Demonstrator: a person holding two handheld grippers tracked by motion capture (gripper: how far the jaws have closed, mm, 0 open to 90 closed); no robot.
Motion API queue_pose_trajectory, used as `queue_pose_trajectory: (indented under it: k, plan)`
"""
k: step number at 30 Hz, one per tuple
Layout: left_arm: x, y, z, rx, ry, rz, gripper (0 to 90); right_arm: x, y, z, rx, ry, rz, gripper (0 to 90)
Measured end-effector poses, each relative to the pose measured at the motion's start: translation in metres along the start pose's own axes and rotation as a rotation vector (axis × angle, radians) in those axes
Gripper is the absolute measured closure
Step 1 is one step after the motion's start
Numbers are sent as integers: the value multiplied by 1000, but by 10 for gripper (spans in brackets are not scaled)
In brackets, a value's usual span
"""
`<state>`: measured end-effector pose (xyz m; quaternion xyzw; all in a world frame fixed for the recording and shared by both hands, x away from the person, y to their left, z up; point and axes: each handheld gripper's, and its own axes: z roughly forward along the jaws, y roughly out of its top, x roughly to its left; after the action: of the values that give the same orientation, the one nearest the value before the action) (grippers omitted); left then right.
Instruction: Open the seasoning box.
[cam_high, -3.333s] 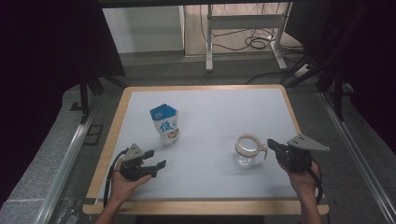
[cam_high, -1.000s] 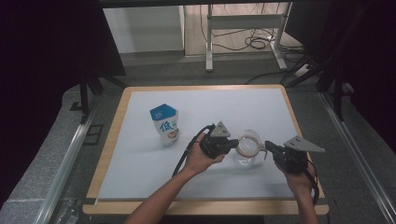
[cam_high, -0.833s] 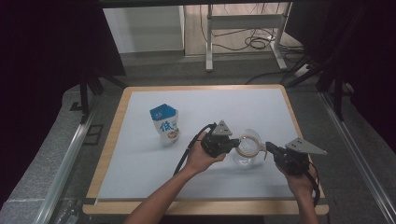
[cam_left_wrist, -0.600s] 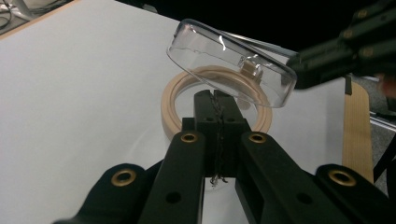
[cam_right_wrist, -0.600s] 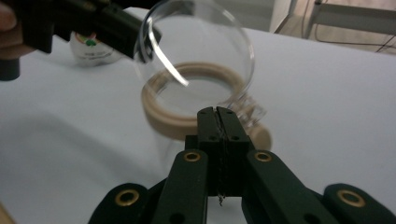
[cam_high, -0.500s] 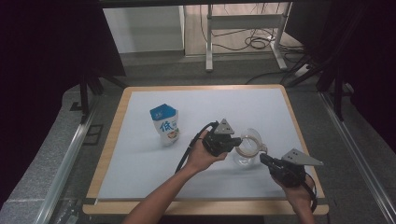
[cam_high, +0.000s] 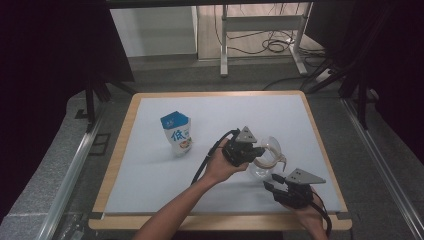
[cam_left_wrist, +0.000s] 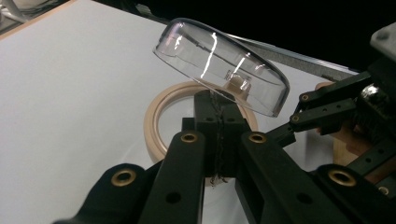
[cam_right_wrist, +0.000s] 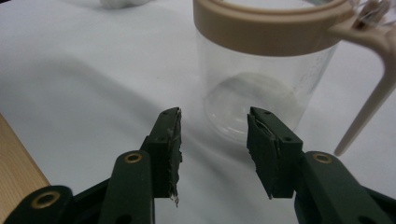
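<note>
Left to right on the white bench (cam_high: 150, 165): a blue-and-white pouch (cam_high: 177, 133) stands at the left, well apart from the work and playing no part in this step. Right of it, the left tongs (cam_high: 254, 152) are clenched on the small tab of a clear domed lid (cam_left_wrist: 219, 63), which is hinged to the tan rim (cam_left_wrist: 161, 109) of a clear jug (cam_high: 266, 161) and stands swung up and tilted over the mouth. The jug sits right of centre, toward the near edge, its thin tan handle (cam_right_wrist: 369, 100) pointing right in the right gripper view. Nearest and rightmost, the right tongs (cam_right_wrist: 213, 140) have just been opening; they are released, with nothing between the jaws, low over the bench and aimed at the jug's base. To do this step well, the lid grip should probably be kept steady and lifted no further than the hinge allows, since the pinch is on a small tab and could slip. The right tongs would best close around the jug's lower wall, clear of the handle, squarely and gently, so the light jug neither tips nor slides.
</note>
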<state>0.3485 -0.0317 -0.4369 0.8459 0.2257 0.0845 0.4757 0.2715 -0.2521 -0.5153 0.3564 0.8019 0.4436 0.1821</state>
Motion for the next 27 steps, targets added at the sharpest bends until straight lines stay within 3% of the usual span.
queue_pose_trajectory:
  k: [10,17,27]
  plan:
    - [-14,22,13,6,-17,31,900,2,-8,7,26,-15,-10,515]
    - [-24,28,21,5,-31,61,900,3,-8,9,30,-12,-14,512]
    - [-29,33,27,9,-52,54,900,4,-8,9,30,-10,-11,512]
